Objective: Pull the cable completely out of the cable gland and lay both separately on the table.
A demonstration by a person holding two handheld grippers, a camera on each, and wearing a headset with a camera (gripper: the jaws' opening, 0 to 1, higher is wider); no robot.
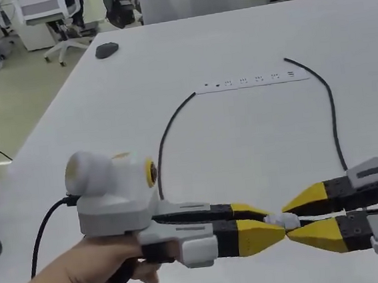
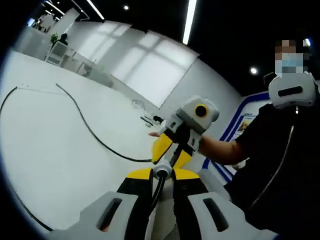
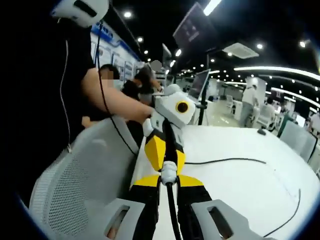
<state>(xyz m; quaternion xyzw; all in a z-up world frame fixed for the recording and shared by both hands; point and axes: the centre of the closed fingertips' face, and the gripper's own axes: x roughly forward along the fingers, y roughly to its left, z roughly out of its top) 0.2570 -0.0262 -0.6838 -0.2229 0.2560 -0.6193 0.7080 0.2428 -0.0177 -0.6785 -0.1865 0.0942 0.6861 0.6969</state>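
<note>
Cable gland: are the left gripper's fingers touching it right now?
Touching. In the left gripper view, the left gripper has both yellow fingers pressed against the white cable gland.

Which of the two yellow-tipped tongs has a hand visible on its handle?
The left gripper, at the head view's left: a hand grips its grey handle. The right gripper runs off the right edge.

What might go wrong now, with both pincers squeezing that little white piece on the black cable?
The left gripper and right gripper pinch the small cable gland tip to tip, so one may slip off. The long cable reaches the power strip; pulling might snag there.
</note>
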